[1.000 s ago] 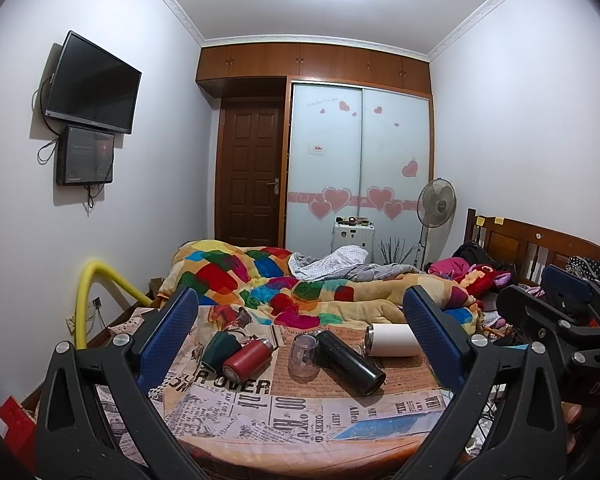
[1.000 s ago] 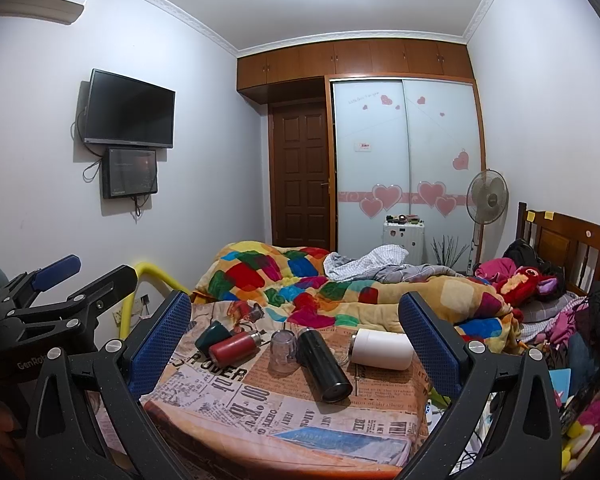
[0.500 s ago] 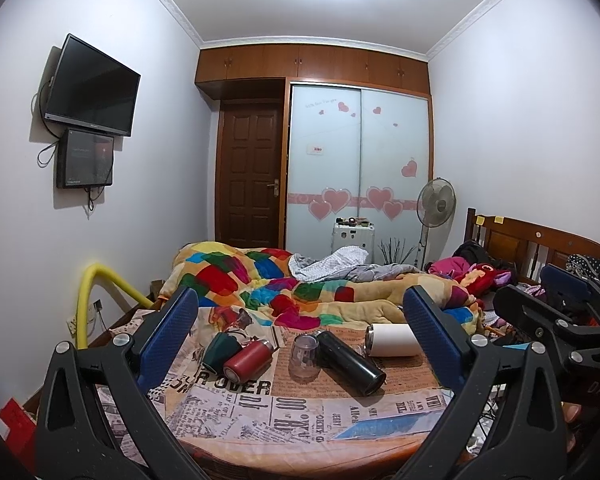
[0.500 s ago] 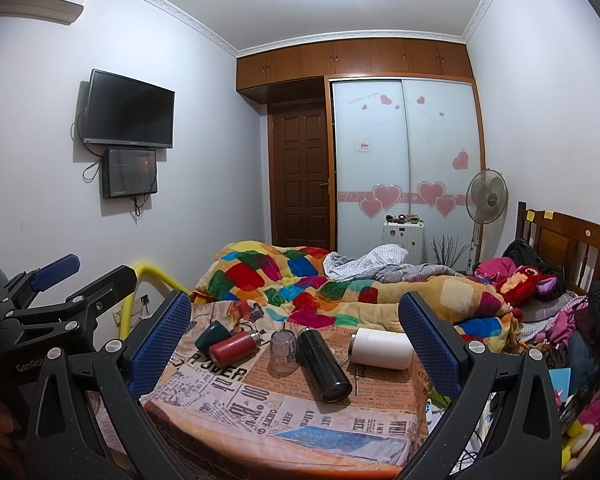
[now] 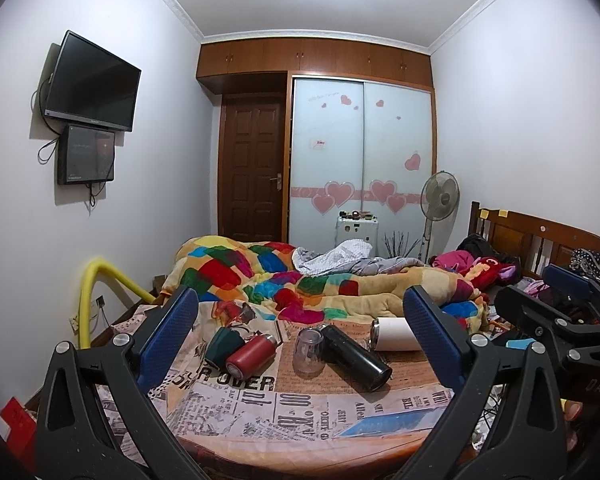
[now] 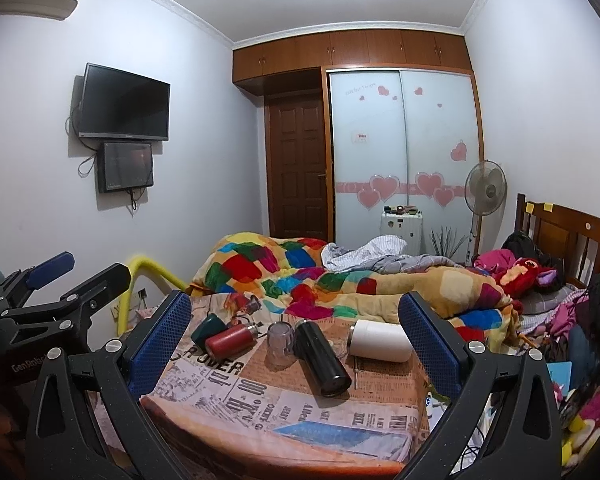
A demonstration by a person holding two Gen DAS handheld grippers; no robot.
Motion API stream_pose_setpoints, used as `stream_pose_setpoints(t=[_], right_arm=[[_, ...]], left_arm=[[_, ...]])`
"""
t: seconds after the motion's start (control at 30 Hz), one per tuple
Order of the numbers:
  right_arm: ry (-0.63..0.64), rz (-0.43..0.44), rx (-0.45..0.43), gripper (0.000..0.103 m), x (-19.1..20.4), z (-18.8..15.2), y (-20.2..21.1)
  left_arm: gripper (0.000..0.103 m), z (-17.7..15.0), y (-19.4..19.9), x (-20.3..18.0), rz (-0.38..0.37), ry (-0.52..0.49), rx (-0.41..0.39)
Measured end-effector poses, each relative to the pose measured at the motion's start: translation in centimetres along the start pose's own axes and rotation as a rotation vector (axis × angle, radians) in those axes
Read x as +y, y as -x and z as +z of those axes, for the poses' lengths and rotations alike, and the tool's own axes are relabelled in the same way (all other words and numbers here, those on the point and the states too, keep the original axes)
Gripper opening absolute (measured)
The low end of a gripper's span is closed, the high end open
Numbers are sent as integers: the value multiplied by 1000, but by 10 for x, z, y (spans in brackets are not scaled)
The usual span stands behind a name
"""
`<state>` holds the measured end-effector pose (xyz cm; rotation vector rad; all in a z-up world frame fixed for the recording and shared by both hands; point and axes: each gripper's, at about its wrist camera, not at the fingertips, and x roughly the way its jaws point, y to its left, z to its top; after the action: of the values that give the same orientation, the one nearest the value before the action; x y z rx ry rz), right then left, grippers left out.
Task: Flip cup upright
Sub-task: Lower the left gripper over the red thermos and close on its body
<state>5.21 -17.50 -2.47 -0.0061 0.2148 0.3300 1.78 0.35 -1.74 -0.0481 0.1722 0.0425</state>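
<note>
A: Five vessels on the surface, none upright by the look of it. The task's cup? I'd say the clear cup, mouth-down at about 12 o'clock from both claws, touching the black flask on its 3 o'clock side.

B: Claws?

A: Left claw wide open, nothing in it. Right claw also spread wide and holding nothing. Both are well short of the cups, so the reach is not yet begun.

B: How to do it well?

A: My call: come in low, straddle the clear cup's wall across its middle, close gently since it looks like thin plastic, lift clear of the black flask before rolling the wrist, then set it down mouth-up on a bare patch. The flask may roll if nudged.

B: Counts?

A: One clear cup, one black flask, one red flask on its side at 10 o'clock, one green cup just beyond it and touching, one white tumbler on its side at 2 o'clock. Two claws. One quilt behind.
</note>
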Motion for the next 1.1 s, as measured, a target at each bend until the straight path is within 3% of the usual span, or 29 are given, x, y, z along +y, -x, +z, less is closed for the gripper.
stream_pose_setpoints(t=[0.17,0.27,0.5,0.7,0.83,1.0,1.1], right_arm=[[-9,-13,35,103,-6,-5,-14],[-15,-23,66,103,-11,-12,-25],[-30,-56,167,103,-23,-31,-58],[-43,-88,280,103,-35,-52,-94],[-26,-113,357,103,-39,-67,-117],[-23,-119,412,103,-41,-75,-136],[-18,-128,429,103,-41,-78,-143]], left_arm=[[103,-11,-21,7,9,1,49],[103,-24,-45,14,13,10,118],[103,-66,-116,44,25,28,323],[103,-103,-201,72,5,4,536],[95,-127,-256,82,-17,-6,665],[90,-143,-310,87,-19,-58,728],[80,-146,-340,95,-17,-89,769]])
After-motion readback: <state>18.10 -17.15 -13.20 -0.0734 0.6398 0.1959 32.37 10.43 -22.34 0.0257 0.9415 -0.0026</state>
